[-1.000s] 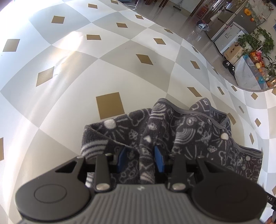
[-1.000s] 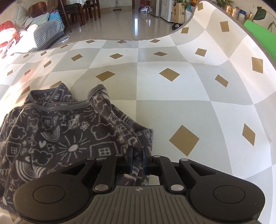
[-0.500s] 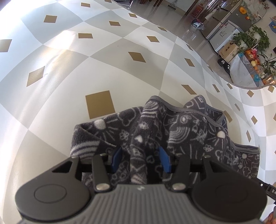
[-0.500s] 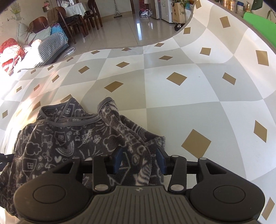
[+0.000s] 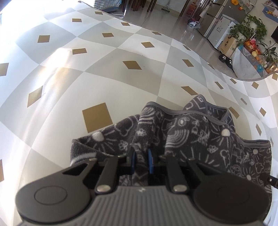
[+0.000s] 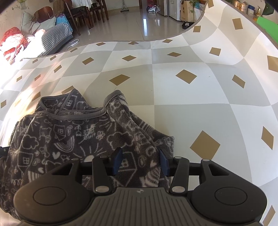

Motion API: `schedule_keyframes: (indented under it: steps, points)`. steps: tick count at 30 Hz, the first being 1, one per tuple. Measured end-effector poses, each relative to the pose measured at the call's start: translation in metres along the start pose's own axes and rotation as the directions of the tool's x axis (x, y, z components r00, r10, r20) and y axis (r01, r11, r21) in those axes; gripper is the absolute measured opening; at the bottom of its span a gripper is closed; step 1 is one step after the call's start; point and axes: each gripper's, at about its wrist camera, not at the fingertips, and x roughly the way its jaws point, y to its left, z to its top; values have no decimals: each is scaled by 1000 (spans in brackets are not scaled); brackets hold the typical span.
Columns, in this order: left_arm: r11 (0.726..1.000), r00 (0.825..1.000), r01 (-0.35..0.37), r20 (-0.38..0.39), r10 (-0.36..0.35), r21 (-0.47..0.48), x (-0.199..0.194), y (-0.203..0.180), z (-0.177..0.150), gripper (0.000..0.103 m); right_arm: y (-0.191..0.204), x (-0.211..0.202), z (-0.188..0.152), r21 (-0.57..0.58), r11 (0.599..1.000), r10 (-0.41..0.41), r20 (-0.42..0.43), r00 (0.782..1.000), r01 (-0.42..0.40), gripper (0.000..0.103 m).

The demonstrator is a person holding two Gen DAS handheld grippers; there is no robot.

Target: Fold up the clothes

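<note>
A dark grey fleece garment (image 5: 199,139) printed with white doodles lies bunched on a checked mat (image 5: 104,69). My left gripper (image 5: 141,160) is shut, its blue pads pinching a raised fold at the garment's left end. In the right wrist view the same garment (image 6: 69,135) spreads to the left, its grey-trimmed neckline facing away. My right gripper (image 6: 140,161) stands over the garment's right end. Its jaws are opening, and a loose hump of fleece lies between the parted pads.
The grey-and-white mat (image 6: 191,104) with gold diamonds stretches ahead and to both sides. Beyond its far edge is a glossy floor with a sofa (image 6: 55,36), dining chairs (image 6: 86,15), a fridge (image 5: 219,20), potted plants (image 5: 250,27) and a cardboard box (image 5: 227,43).
The left jaws first widened around the fold, then closed tight on it. The right jaws, shut on the fabric edge a second ago, have spread apart and let it go.
</note>
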Motion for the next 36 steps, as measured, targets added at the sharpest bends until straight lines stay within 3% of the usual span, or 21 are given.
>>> schedule_keyframes:
  steps: [6,10,15,18,21,26,31,36]
  points:
    - [993,986,-120,120,119,4,-16,13,23,11,-5,6,-5,-11,999,-52,-27,998,52,45]
    - [982,980,-182,77,185,-48,-6,32,22,11,-15,9,-6,45,998,-33,-48,998,35,45]
    - [985,992,-112,35,117,-132,-5,42,20,12,-20,-1,0,85,996,-24,-17,1000,25,46]
    - [989,996,-74,47,81,-130,-12,34,20,17,-21,-8,5,86,996,-24,31,999,21,46]
    - [994,998,-36,49,42,-107,-16,22,19,21,-23,-9,8,122,992,27,41,999,-32,47]
    - [998,999,-6,52,10,-64,-21,5,16,31,-13,-3,11,93,995,42,44,998,-46,47]
    - [999,993,-30,113,34,-41,-33,-3,19,49,-9,4,16,88,996,-2,67,998,-4,47]
    - [1000,993,0,122,2,-21,-35,-9,20,55,-17,14,21,160,984,-82,56,995,72,47]
